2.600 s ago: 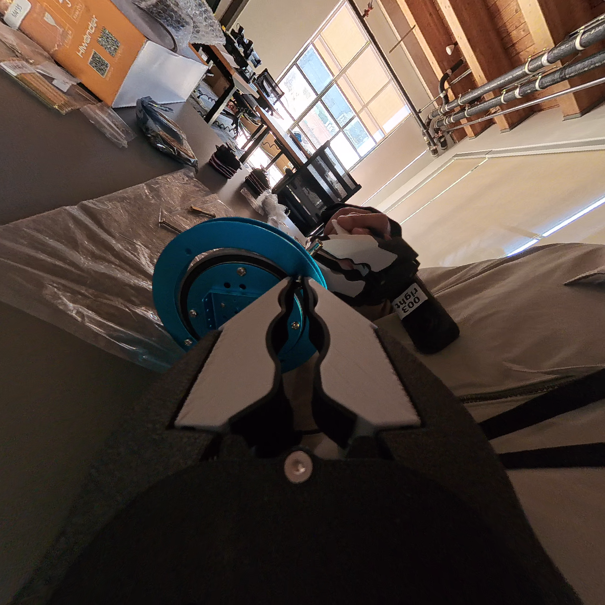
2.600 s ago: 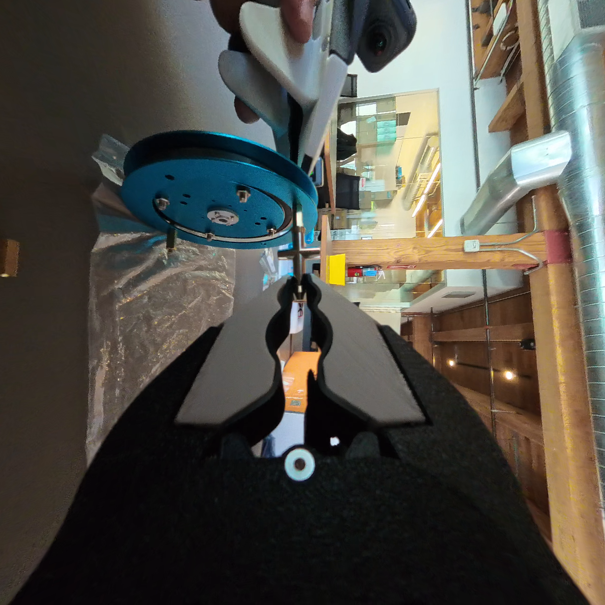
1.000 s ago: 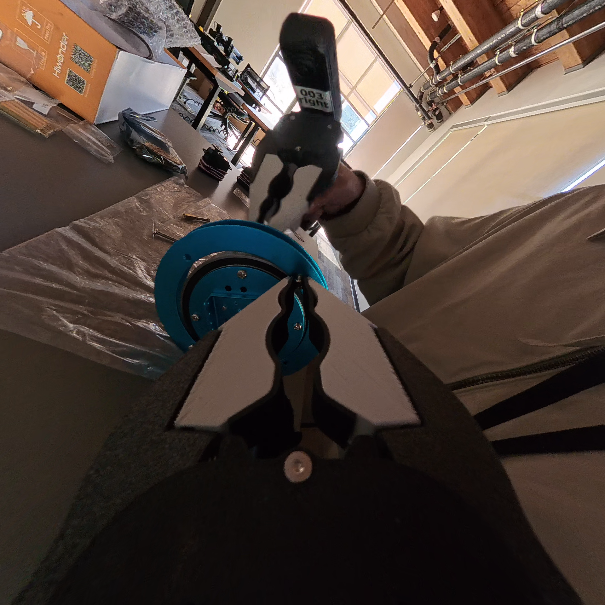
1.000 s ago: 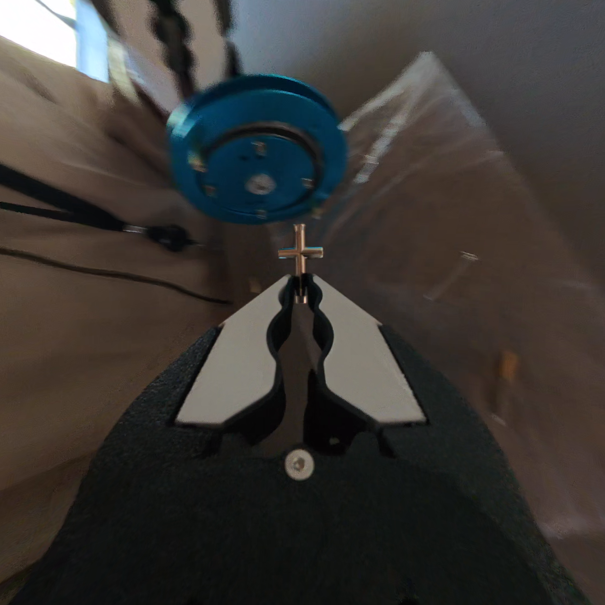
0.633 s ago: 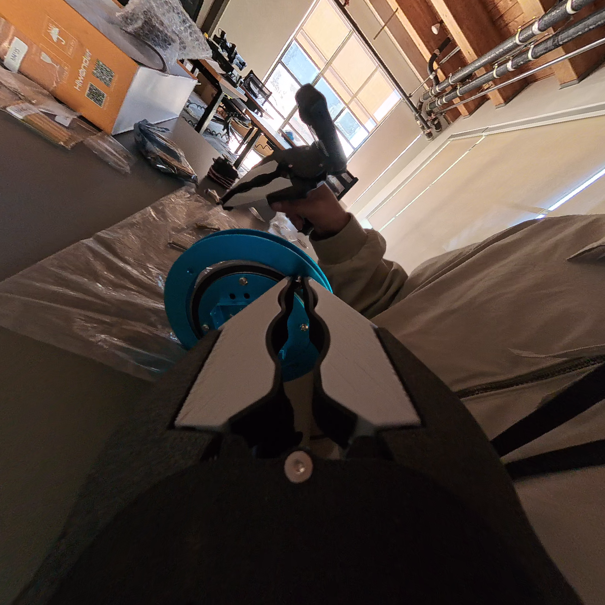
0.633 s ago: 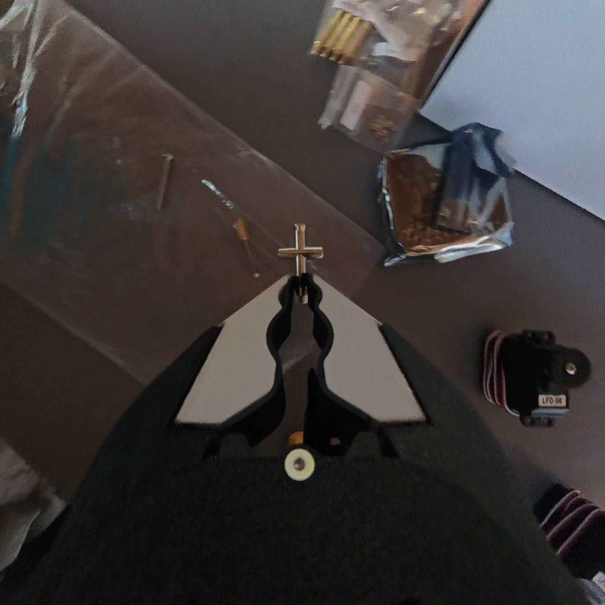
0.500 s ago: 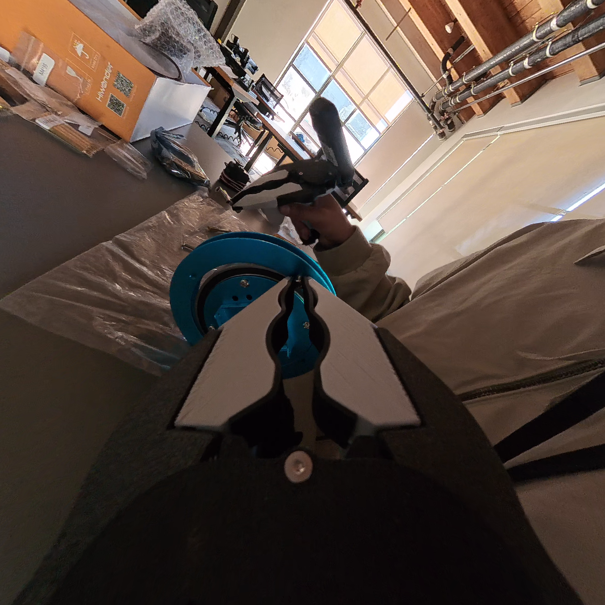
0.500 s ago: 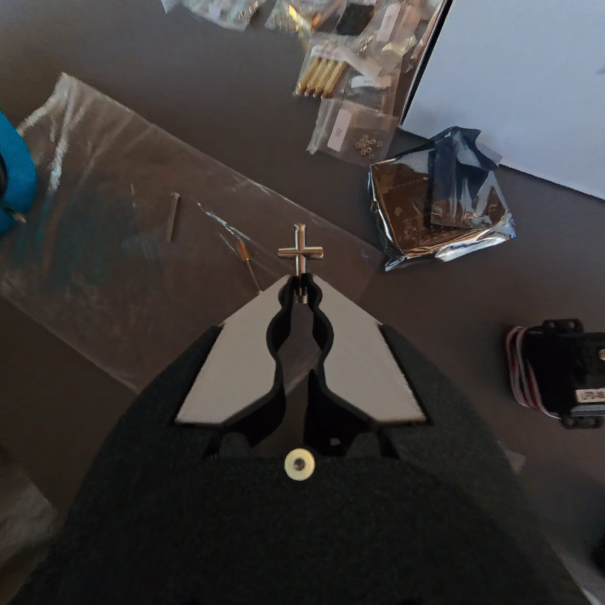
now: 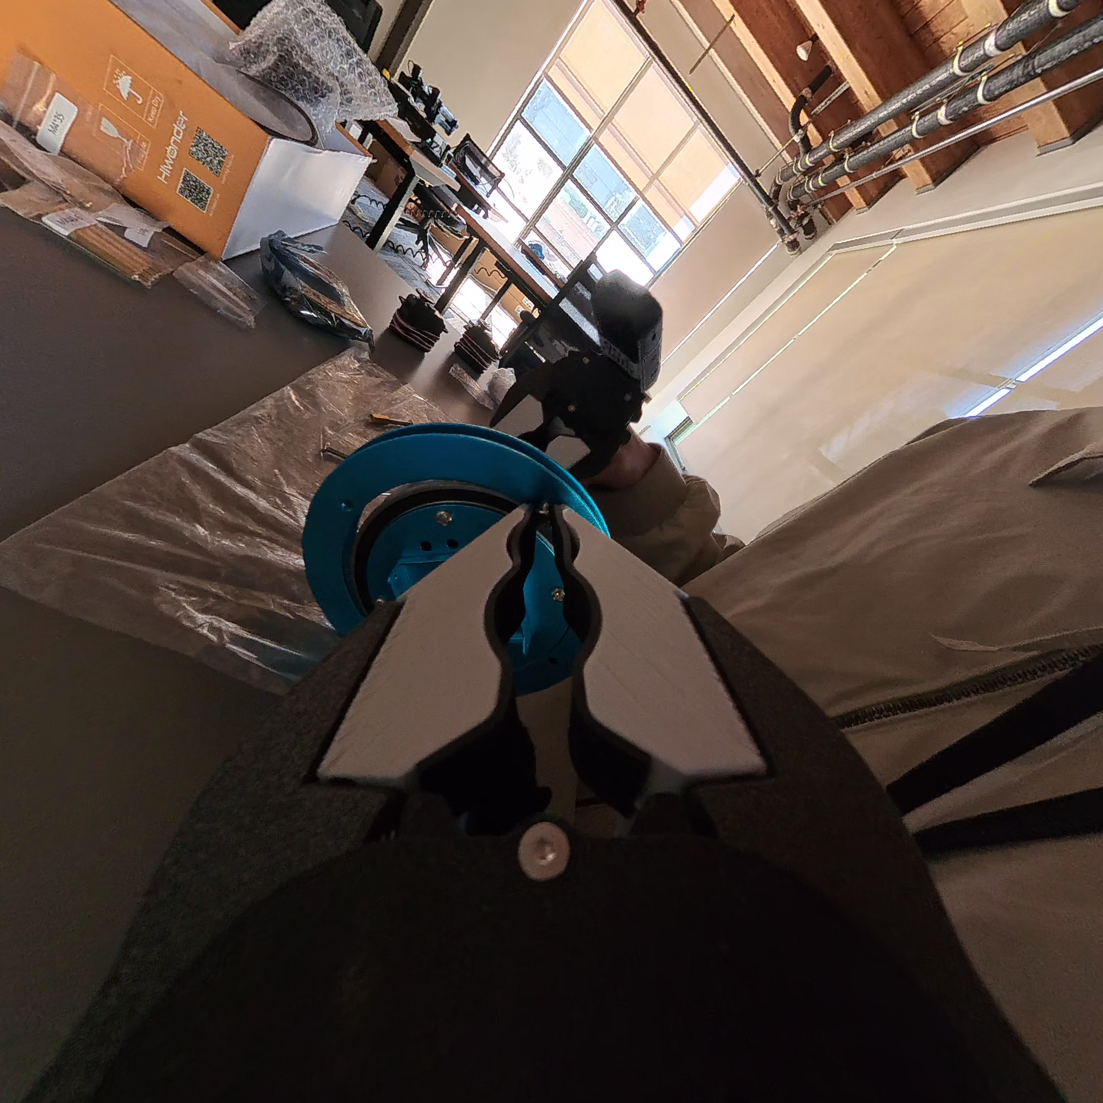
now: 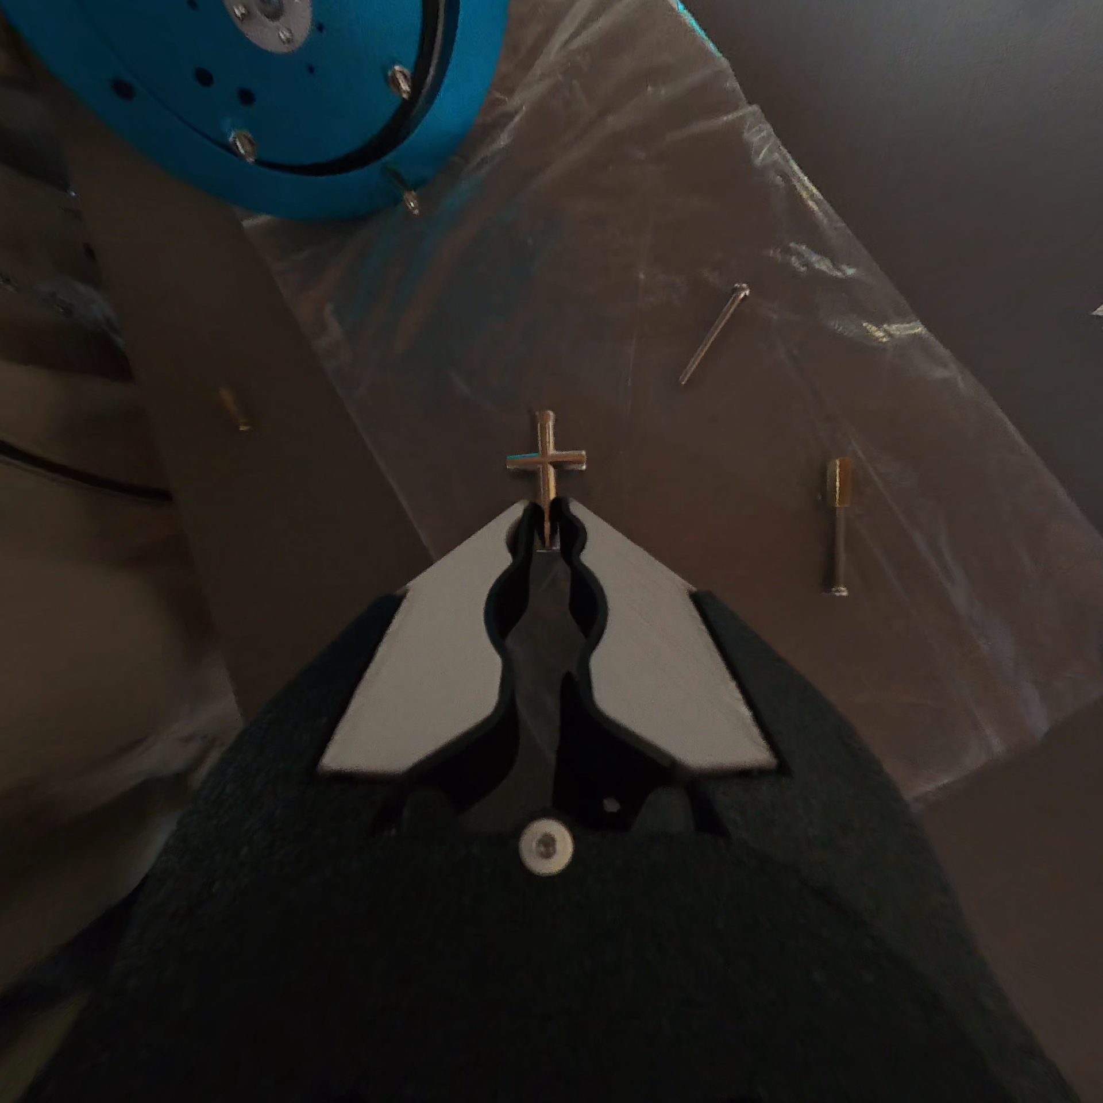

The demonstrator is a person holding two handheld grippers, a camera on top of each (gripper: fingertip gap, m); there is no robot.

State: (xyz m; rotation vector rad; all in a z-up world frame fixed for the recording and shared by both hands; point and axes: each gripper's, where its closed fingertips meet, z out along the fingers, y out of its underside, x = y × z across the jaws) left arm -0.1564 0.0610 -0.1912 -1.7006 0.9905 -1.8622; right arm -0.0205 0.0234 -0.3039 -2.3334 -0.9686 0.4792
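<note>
My left gripper (image 9: 540,510) is shut on the rim of a blue metal disc assembly (image 9: 382,477) and holds it on edge above a clear plastic sheet (image 9: 179,525). My right gripper (image 10: 546,507) is shut on a small silver cross-shaped wrench (image 10: 545,461) and points down at the plastic sheet (image 10: 656,239). The blue disc (image 10: 197,101) shows at the top left of the right wrist view, with screws in its face. The right gripper also shows in the left wrist view (image 9: 537,427), behind the disc, held by a hand.
On the plastic sheet lie a long thin screw (image 10: 713,333) and a brass standoff with a screw (image 10: 837,525). Another brass standoff (image 10: 234,409) lies on the dark table (image 9: 89,334). An orange and white box (image 9: 179,155), parts bags (image 9: 310,292) and black servos (image 9: 418,322) stand farther off. The gap from one gripper's tips to the other's is roughly 20 cm.
My right gripper has swung away from the disc, over the table's parts, and now points down at the plastic sheet near the disc. My left gripper still holds the disc.
</note>
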